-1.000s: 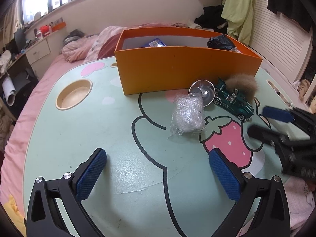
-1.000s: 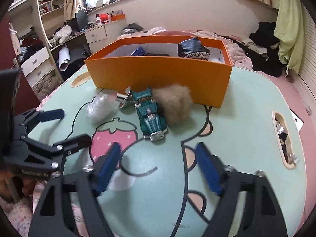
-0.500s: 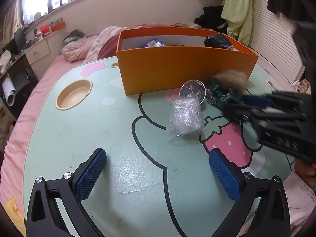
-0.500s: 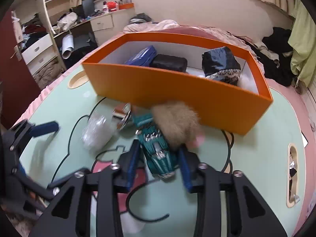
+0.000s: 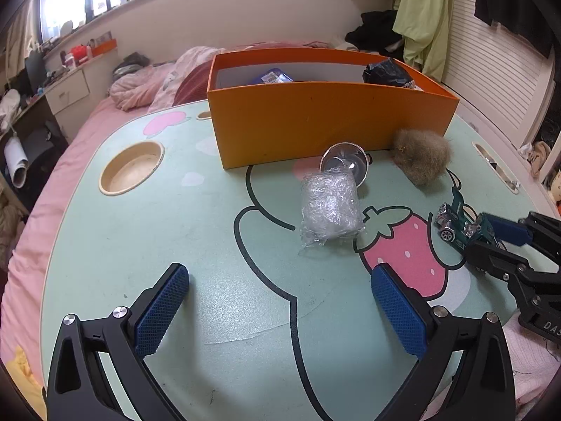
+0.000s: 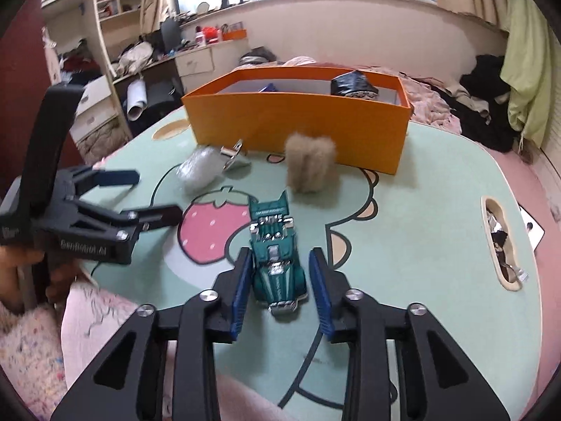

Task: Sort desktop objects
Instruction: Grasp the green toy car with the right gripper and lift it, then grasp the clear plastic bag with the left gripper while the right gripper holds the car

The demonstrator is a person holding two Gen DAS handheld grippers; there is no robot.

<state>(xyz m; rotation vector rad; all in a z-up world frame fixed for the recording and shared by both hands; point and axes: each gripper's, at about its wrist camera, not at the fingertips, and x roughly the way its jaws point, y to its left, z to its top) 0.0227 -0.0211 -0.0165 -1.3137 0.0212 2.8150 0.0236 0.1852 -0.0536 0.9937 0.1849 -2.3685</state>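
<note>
My right gripper (image 6: pixel 280 280) is shut on a green toy car (image 6: pixel 275 249) and holds it near the table's front edge; the car also shows in the left wrist view (image 5: pixel 459 226), between the right gripper's fingers (image 5: pixel 505 231). My left gripper (image 5: pixel 280 305) is open and empty, low over the table. Ahead of it lie a crumpled clear plastic bundle (image 5: pixel 329 207), a shiny metal cup (image 5: pixel 345 163) on its side and a brown fur ball (image 5: pixel 420 156). An orange box (image 5: pixel 329 122) behind them holds a blue item and a dark pouch.
The table (image 5: pixel 175 245) is pale green with a cartoon print, a round cup recess (image 5: pixel 131 166) at the left and a slot (image 6: pixel 501 242) at the right. A bed with pink bedding lies behind. Cluttered shelves stand at the far left.
My right gripper closed on the green toy car by the box and pulled it back toward the table's front edge. The left gripper has stayed still and open.
</note>
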